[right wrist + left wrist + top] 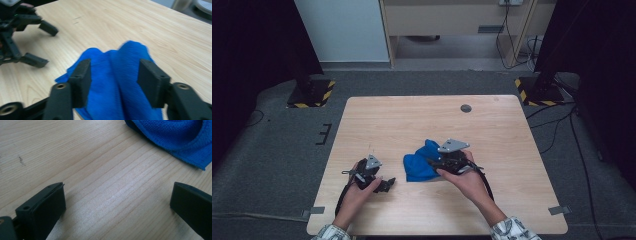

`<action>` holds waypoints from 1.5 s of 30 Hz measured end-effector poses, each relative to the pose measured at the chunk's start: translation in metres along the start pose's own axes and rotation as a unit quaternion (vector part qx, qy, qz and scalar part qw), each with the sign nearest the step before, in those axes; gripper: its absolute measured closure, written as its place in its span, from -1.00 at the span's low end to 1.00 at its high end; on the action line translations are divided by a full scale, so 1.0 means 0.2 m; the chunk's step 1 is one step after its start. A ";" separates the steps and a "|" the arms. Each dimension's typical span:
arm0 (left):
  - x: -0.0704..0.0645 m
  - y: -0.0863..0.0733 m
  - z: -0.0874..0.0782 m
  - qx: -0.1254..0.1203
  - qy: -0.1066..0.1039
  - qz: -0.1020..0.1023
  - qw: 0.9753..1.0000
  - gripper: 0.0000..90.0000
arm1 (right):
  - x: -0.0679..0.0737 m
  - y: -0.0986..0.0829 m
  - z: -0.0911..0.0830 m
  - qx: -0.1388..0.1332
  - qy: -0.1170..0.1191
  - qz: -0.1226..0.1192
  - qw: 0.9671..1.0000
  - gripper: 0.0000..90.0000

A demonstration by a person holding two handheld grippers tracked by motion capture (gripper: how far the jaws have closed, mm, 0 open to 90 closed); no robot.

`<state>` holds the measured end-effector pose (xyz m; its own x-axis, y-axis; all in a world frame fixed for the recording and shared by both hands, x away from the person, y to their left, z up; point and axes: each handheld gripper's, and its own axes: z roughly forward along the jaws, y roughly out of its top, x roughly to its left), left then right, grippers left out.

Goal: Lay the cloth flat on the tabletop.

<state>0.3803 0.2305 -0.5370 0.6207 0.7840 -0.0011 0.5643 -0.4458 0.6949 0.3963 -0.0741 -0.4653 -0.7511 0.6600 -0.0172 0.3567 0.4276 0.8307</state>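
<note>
Cloth (418,165), blue and crumpled, lay bunched on the near half of the wooden table (492,125), a little right of centre, with a ridge of it rising between the jaws of my right gripper (113,80). In the right gripper view those jaws stood apart on either side of the raised fold; they straddled the fabric but were not closed on it, so I held nothing yet on that side. My left gripper (384,184) rested low on the table just to the left of the cloth, its jaws spread wide over bare wood; in the left gripper view the cloth's hemmed corner (200,165) lay ahead and to one side, apart from both jaws. I judged the step in hand to be the gathering of the cloth: the right tool was set to pinch the ridge, and the left was poised to take the near edge. The next move called for closing the right jaws squarely on the fold, deep enough that the knit would not slip out, then bringing the left forward to the free corner. No brand, label or legible writing appeared on the cloth, the grippers or the table.
</note>
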 end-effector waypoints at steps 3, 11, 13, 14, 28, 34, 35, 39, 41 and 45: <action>0.00 0.00 0.00 0.000 0.000 0.000 1.000 -1.00 | 0.03 0.00 0.05 0.011 0.015 -0.012 1.000 0.27; 0.00 0.00 0.00 0.000 0.000 0.000 1.000 -1.00 | 0.07 0.02 0.24 0.056 0.033 -0.033 0.997 0.49; 0.00 0.00 0.00 0.000 0.000 0.000 1.000 -1.00 | 0.07 0.04 0.28 0.063 0.024 -0.040 0.997 0.43; 0.00 0.00 0.00 0.000 0.000 0.000 1.000 -1.00 | 0.06 0.04 0.29 0.065 0.020 -0.044 0.997 0.40; 0.00 0.00 0.00 0.000 0.000 -0.001 1.000 -1.00 | 0.02 -0.05 0.42 0.120 0.016 -0.047 0.992 0.16; 0.00 0.00 0.00 -0.001 0.001 -0.001 1.000 -1.00 | 0.03 -0.04 0.41 0.119 0.024 -0.049 0.991 0.59; 0.00 0.00 0.00 -0.002 0.002 0.000 1.000 -1.00 | 0.03 -0.04 0.41 0.117 0.023 -0.048 0.992 0.58; -0.02 0.01 0.00 -0.003 0.001 0.001 1.000 -0.89 | 0.02 -0.02 0.38 0.102 0.022 -0.043 0.994 0.68; -0.03 0.02 -0.01 -0.007 0.000 0.007 1.000 -0.85 | 0.02 0.00 0.36 0.091 0.025 -0.039 0.995 0.85; -0.06 0.05 -0.03 -0.027 -0.003 0.007 1.000 -0.80 | 0.00 0.02 0.33 0.082 0.041 -0.031 0.995 0.95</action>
<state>0.3754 0.2192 -0.5255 0.6309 0.7759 0.0044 0.5256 -0.4316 0.7331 0.4336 -0.0325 -0.4987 -0.8144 0.5801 -0.0148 0.3893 0.5652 0.7273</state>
